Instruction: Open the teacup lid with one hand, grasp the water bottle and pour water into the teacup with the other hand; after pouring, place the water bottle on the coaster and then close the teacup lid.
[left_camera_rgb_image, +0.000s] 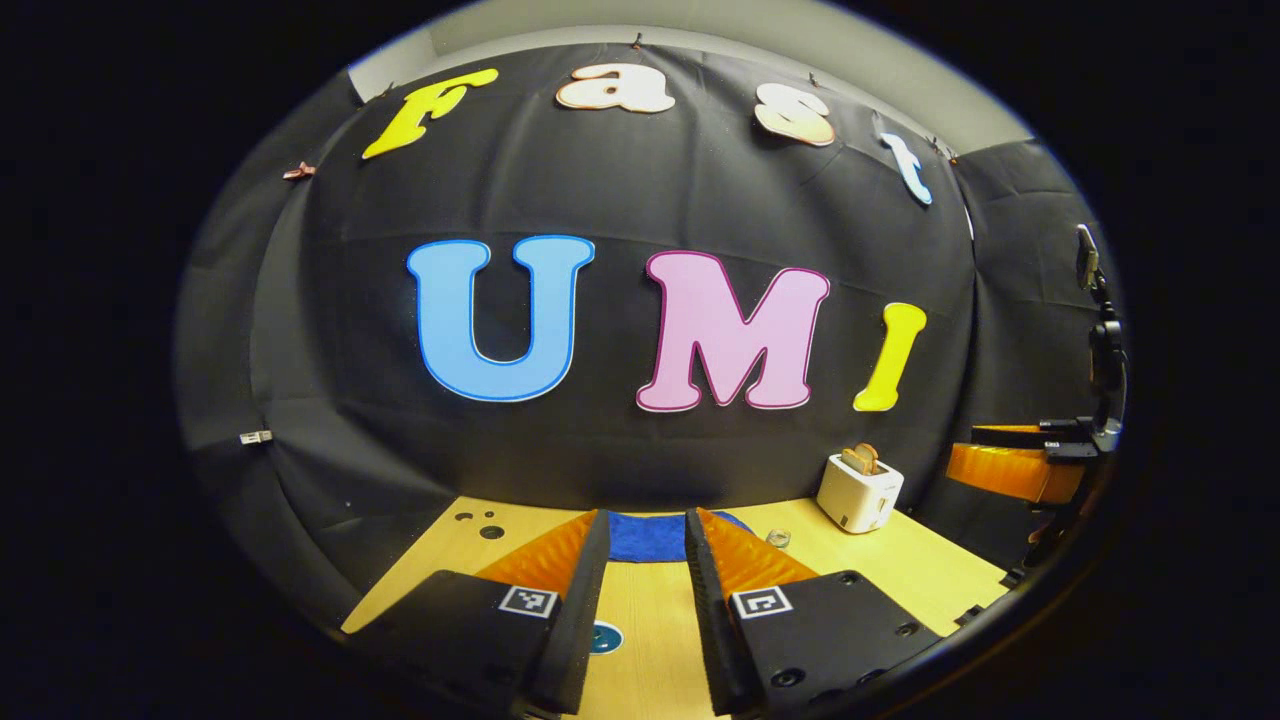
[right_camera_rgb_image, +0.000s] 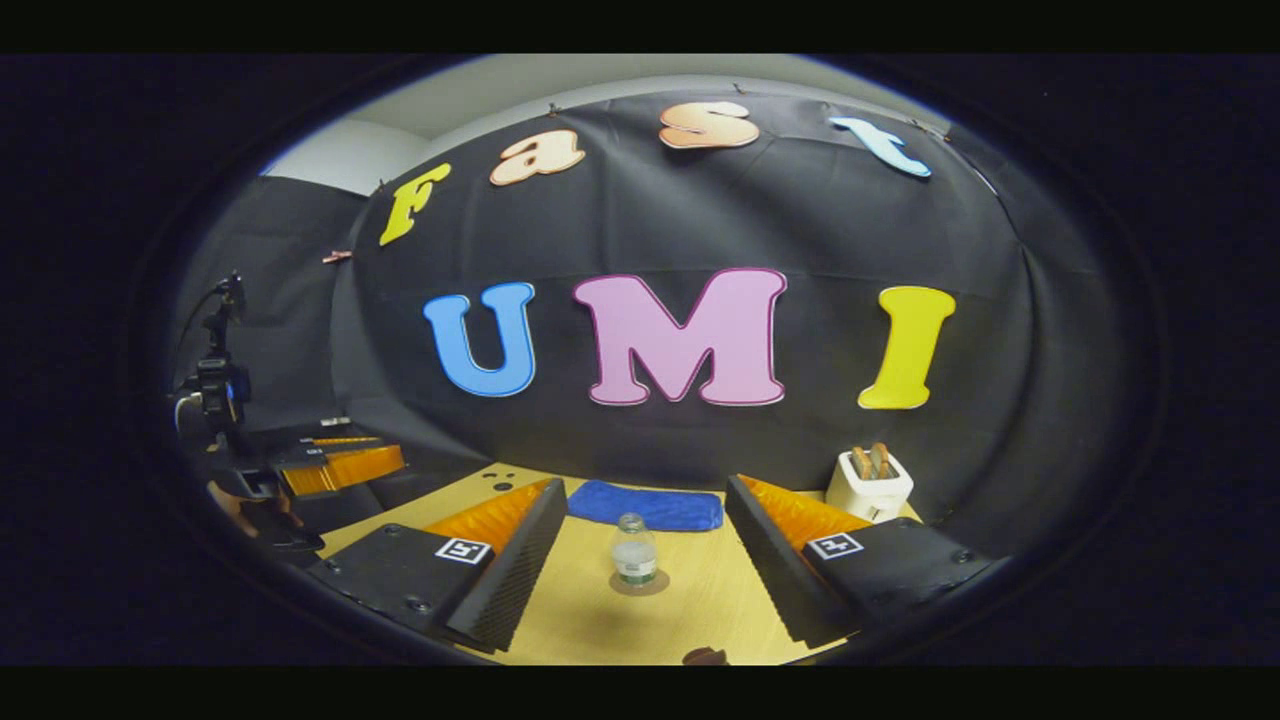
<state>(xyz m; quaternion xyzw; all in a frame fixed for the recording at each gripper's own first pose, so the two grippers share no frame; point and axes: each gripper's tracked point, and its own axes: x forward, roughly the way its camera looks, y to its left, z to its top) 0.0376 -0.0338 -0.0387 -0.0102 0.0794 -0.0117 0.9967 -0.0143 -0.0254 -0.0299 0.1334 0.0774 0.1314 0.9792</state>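
Note:
A small clear water bottle (right_camera_rgb_image: 635, 552) with a pale label stands upright on a round brownish coaster (right_camera_rgb_image: 641, 584) in the middle of the wooden table (right_camera_rgb_image: 700, 600). My right gripper (right_camera_rgb_image: 645, 487) is open wide, and the bottle stands apart from both fingers, in the gap between them. A dark rounded thing (right_camera_rgb_image: 705, 656) peeks up at the bottom edge; I cannot tell what it is. My left gripper (left_camera_rgb_image: 648, 515) is open with nothing between its fingers. Beside its left finger a small teal round thing (left_camera_rgb_image: 606, 637) lies on the table. The left gripper (right_camera_rgb_image: 340, 465) also appears at the far left of the right gripper view.
A folded blue cloth (right_camera_rgb_image: 645, 506) lies at the back of the table by the booth wall. A white toaster (right_camera_rgb_image: 868, 485) with toast in it stands at the back right. A small pale object (left_camera_rgb_image: 778, 538) sits near the cloth. The right gripper (left_camera_rgb_image: 1010, 470) hangs off the table's right side.

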